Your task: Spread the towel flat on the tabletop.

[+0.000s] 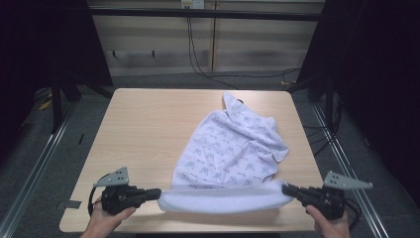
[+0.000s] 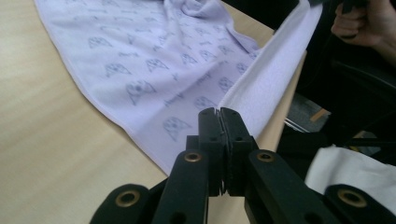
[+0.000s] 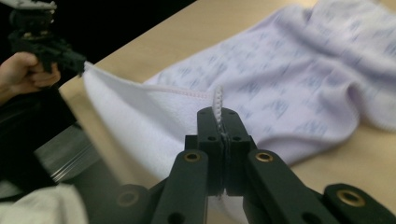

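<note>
High view: towel (image 1: pixel 230 144) spread on counter (image 1: pixel 148 129), near corners clenched in left tongs (image 1: pixel 157 193) and right tongs (image 1: pixel 285 188), near edge lifted; probably fold barely begun.

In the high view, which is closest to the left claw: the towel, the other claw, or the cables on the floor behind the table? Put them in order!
From the left claw:
1. Towel, its near corner pinched in that claw.
2. Right claw, across the table's near edge, gripping the other corner.
3. Floor cables, behind the table's far edge.

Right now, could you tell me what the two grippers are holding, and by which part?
Both hold the towel: the left gripper and right gripper each pinch one near corner.
</note>
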The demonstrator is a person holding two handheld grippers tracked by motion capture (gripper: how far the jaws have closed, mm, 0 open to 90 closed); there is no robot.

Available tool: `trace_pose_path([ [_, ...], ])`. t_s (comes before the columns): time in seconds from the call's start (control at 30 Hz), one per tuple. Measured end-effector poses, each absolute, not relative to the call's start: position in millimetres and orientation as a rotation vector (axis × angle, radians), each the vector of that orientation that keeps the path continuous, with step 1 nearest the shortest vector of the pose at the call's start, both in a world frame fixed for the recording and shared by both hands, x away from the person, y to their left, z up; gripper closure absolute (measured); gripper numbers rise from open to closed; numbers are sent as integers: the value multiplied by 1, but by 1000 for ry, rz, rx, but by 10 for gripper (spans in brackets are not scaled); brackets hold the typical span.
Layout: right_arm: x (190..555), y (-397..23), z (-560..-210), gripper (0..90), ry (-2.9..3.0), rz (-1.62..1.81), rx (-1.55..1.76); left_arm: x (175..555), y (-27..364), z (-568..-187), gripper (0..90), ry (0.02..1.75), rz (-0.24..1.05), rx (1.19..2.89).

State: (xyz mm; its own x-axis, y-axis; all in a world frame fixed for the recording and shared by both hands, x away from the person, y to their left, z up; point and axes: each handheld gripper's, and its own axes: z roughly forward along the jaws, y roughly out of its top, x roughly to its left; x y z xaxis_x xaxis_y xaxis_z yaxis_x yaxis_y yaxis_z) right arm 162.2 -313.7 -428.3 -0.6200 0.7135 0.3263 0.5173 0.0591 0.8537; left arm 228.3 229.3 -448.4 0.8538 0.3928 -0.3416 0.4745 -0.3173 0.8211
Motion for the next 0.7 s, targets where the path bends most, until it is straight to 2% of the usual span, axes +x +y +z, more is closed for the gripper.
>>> trace_pose_path([
  [0.1, 134, -313, -435, 879, 2197, 1581, 1264, 208, 229, -448, 885, 592, -125, 1963],
  [0.13, 116, -312, -434, 844, 2171, 1582, 1242, 200, 230, -447, 884, 574, -124, 1978],
  [0.2, 108, -311, -432, 823, 2169, 1589, 1231, 182, 230, -443, 883, 517, -137, 1986],
  [0.23, 100, -309, -429, 743, 2181, 1558, 1219, 177, 230, -442, 879, 504, -137, 1990],
  [0.27, 100, -310, -427, 705, 2173, 1572, 1215, 172, 231, -441, 873, 495, -135, 1983],
  [0.33, 101, -310, -427, 697, 2173, 1593, 1212, 168, 234, -442, 859, 494, -142, 1978],
  [0.47, 125, -302, -433, 674, 2186, 1544, 1229, 184, 233, -444, 798, 512, -169, 1974],
  [0.53, 153, -297, -447, 658, 2237, 1432, 1257, 199, 229, -444, 797, 518, -160, 1992],
  [0.57, 153, -297, -447, 658, 2237, 1432, 1257, 208, 225, -444, 797, 523, -151, 1997],
  [0.7, 203, -302, -462, 609, 2207, 1301, 1370, 259, 201, -460, 794, 584, -162, 2011],
])
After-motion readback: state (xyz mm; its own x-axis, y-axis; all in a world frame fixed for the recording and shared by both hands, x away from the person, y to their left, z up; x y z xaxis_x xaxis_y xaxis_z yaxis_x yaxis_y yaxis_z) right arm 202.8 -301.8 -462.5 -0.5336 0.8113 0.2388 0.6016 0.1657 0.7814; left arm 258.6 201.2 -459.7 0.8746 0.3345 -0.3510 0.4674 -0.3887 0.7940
